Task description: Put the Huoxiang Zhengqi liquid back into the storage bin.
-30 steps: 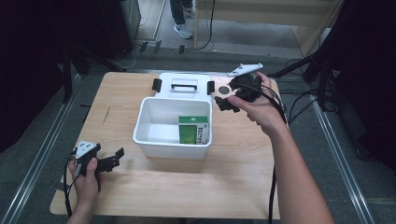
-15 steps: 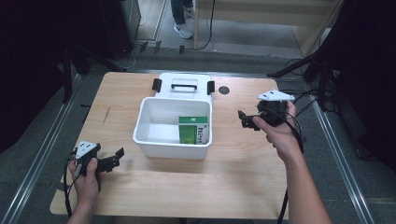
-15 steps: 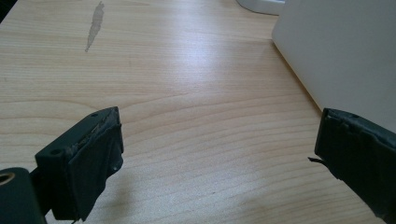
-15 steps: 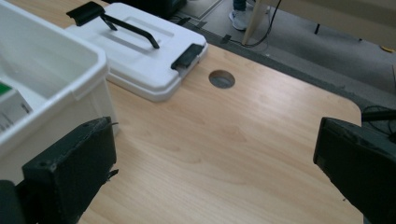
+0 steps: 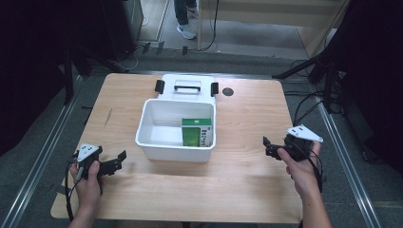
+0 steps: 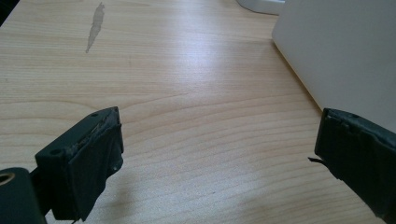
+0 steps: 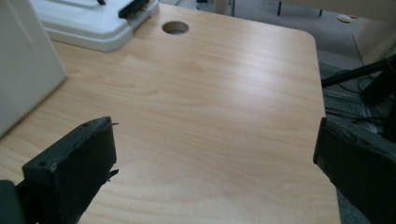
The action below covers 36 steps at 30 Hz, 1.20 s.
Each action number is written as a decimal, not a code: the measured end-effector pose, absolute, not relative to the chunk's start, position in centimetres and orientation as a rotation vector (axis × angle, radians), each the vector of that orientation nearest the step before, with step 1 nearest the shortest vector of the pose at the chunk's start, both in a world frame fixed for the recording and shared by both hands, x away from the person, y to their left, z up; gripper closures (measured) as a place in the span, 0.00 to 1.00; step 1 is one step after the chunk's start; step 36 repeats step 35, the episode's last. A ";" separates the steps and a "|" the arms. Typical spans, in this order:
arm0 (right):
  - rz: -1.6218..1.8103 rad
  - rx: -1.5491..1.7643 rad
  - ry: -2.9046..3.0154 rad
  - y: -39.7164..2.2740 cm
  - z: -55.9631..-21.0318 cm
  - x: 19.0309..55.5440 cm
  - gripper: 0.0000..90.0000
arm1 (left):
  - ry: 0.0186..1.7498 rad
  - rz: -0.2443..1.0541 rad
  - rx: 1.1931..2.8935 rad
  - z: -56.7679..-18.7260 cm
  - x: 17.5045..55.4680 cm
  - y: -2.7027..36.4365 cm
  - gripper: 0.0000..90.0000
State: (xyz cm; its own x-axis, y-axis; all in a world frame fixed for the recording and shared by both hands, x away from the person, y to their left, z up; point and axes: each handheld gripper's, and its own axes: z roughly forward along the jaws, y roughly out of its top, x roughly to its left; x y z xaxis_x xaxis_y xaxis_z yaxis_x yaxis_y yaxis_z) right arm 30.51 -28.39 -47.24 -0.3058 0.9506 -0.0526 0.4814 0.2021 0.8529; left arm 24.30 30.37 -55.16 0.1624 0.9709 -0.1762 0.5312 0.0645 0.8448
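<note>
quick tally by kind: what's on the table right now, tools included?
White bin: 1
White lid: 1
Green box, inside the bin: 1
Tool: 2, left and right, both open
Total: 5

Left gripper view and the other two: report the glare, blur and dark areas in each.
Left gripper view: a soft sheen on the table, black jaws blurred at close range. Right gripper view: the same sheen, with the lid washed bright. High view: evenly lit tabletop around the white bin, surroundings nearly black.
</note>
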 end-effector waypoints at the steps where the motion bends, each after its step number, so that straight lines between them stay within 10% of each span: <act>1: 1.001 1.339 1.862 -28.9 -47.8 30.0 0.00 | 1.484 0.647 1.584 -55.2 24.3 30.4 0.02; 36: 0.996 1.512 1.653 -35.0 -54.6 22.3 0.01 | 1.484 0.652 1.588 -55.2 24.3 30.3 0.02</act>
